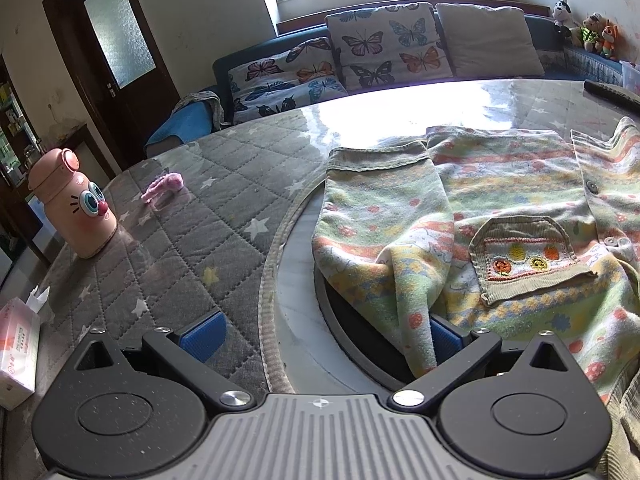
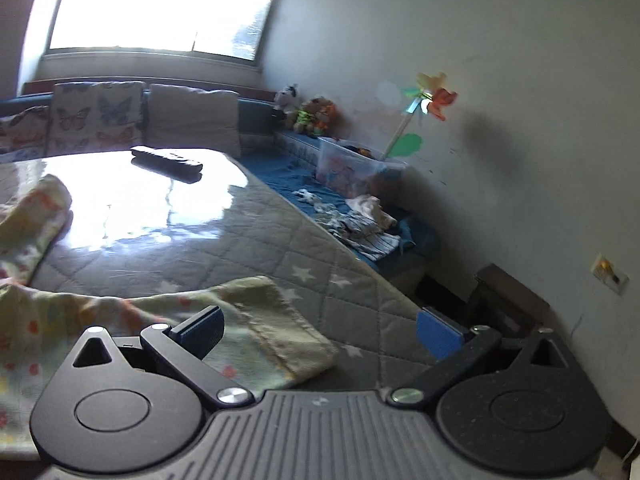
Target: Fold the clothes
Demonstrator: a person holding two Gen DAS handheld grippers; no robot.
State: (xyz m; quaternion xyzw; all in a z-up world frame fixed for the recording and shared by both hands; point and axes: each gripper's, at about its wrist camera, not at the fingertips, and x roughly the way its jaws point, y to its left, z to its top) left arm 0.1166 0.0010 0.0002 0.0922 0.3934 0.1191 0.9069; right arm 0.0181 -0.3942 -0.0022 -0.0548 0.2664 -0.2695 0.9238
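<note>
A round table (image 1: 192,184) with a grey quilted star cover stands before a sofa (image 1: 304,76) under a bright window. On it lies the cardigan (image 1: 516,208), spread flat, with one sleeve (image 1: 384,232) folded over its front beside the pocket (image 1: 524,256). The left gripper (image 1: 320,340) is released, jaws wide, its right pad against the sleeve's fold. The right gripper (image 2: 320,332) is also released, above the other sleeve (image 2: 256,320). A pink bottle (image 1: 76,208) and a remote (image 2: 168,160) stand well apart.

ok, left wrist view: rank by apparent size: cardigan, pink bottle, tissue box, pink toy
1. cardigan
2. pink bottle
3. tissue box, cut off by the frame and nearer, so unsure against the bottle
4. pink toy, farthest
</note>
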